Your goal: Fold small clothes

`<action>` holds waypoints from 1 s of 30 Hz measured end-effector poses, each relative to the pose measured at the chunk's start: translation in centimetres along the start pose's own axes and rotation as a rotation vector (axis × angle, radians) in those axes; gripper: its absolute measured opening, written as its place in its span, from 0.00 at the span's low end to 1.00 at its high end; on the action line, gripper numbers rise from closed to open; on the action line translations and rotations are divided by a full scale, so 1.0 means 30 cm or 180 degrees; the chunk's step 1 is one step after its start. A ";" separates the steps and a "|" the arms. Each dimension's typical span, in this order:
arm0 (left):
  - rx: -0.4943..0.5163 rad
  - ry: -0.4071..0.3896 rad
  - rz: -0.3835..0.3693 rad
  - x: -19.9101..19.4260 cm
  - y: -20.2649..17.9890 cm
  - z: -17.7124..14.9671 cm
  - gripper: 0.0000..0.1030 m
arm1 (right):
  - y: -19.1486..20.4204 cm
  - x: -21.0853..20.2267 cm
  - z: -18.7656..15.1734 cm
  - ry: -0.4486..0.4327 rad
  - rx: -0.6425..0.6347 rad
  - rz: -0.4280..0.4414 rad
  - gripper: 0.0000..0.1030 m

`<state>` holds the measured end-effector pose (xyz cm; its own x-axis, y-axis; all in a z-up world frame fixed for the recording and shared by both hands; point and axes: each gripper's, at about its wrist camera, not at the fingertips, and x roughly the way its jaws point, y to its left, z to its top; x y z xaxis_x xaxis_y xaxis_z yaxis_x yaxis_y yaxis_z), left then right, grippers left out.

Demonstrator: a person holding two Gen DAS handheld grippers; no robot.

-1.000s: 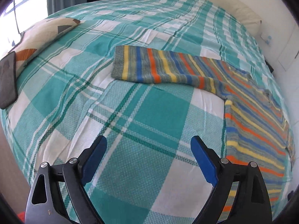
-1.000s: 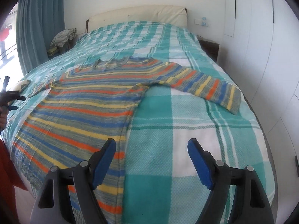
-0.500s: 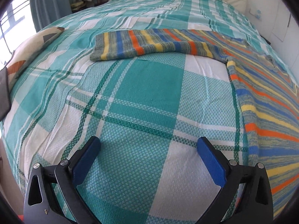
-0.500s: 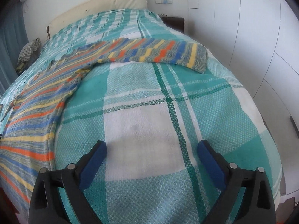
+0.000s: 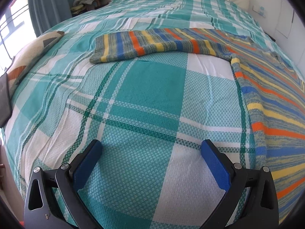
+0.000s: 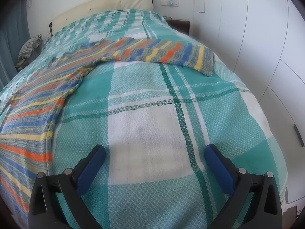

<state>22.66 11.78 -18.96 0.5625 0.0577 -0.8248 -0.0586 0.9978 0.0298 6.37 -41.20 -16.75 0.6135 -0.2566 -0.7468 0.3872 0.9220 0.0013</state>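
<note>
The bed is covered by a teal-and-white plaid bedspread [image 5: 148,87] that fills most of both wrist views. A striped knit sweater [image 5: 266,95] in blue, orange, yellow and grey lies flat on this bedspread, body spread out and both sleeves extended sideways. In the left wrist view, the body occupies the right side and 1 sleeve [image 5: 152,45] runs leftward across the bed, cuff at its left end. In the right wrist view, the body [image 6: 34,110] occupies the left side and the other sleeve [image 6: 164,53] runs rightward, cuff near the bed edge beside the white wardrobe doors [image 6: 257,47]. A patterned cushion [image 5: 32,57] rests at the left edge of the bed. The left gripper [image 5: 151,148] has its 2 blue pads spread wide over bare bedspread, with nothing between them. The right gripper [image 6: 154,152] stands equally wide over a white plaid square, also empty; its jaws have just been opening.
</note>
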 end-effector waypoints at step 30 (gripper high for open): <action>0.0027 -0.0058 0.0046 -0.002 -0.005 -0.005 1.00 | 0.004 0.000 -0.001 -0.0004 -0.0006 -0.0007 1.00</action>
<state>22.52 11.63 -19.00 0.5765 0.0725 -0.8139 -0.0598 0.9971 0.0465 6.39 -41.09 -16.77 0.6135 -0.2588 -0.7461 0.3872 0.9220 -0.0015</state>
